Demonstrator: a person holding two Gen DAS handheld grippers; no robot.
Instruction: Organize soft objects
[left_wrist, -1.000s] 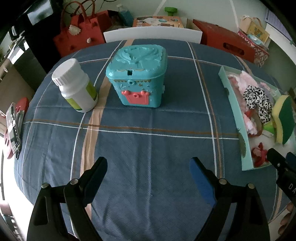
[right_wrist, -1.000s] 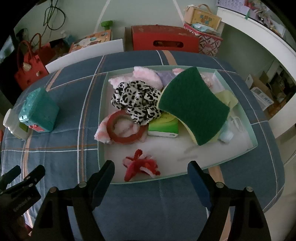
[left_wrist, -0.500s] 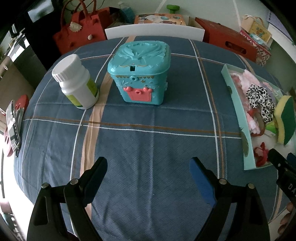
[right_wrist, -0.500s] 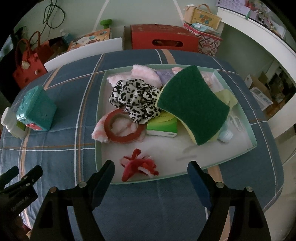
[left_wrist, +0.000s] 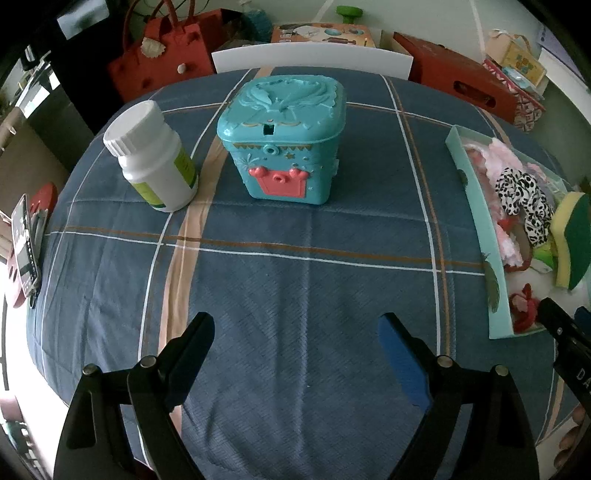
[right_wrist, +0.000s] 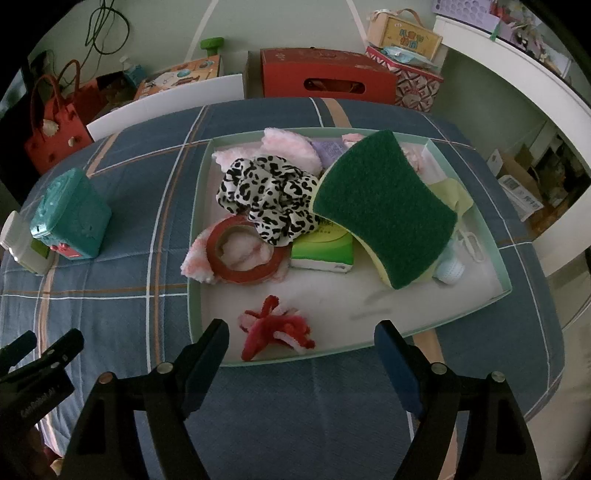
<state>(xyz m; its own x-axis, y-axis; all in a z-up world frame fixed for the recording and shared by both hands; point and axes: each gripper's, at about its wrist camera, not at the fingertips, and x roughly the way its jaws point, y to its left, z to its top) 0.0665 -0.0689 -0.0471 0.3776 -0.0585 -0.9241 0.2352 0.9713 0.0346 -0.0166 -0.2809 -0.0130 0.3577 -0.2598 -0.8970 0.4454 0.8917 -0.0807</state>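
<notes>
A pale green tray (right_wrist: 504, 275) on the blue plaid cloth holds a green and yellow sponge (right_wrist: 384, 210), a leopard-print scrunchie (right_wrist: 269, 195), pink fluffy items (right_wrist: 291, 146), a red tape roll (right_wrist: 240, 254), a green tissue pack (right_wrist: 323, 249) and a red fuzzy piece (right_wrist: 275, 330). My right gripper (right_wrist: 301, 341) is open and empty at the tray's near edge, above the red piece. My left gripper (left_wrist: 295, 338) is open and empty over bare cloth, in front of a teal box (left_wrist: 286, 136). The tray (left_wrist: 480, 236) lies to its right.
A white pill bottle (left_wrist: 151, 157) stands left of the teal box. A phone on a red holder (left_wrist: 26, 243) sits at the table's left edge. Red bags and boxes (right_wrist: 325, 75) stand behind the table. A white chair back (left_wrist: 312, 59) is at the far edge.
My left gripper has moved a little forward toward the teal box. My right gripper has drawn back slightly from the tray. Both stay open.
</notes>
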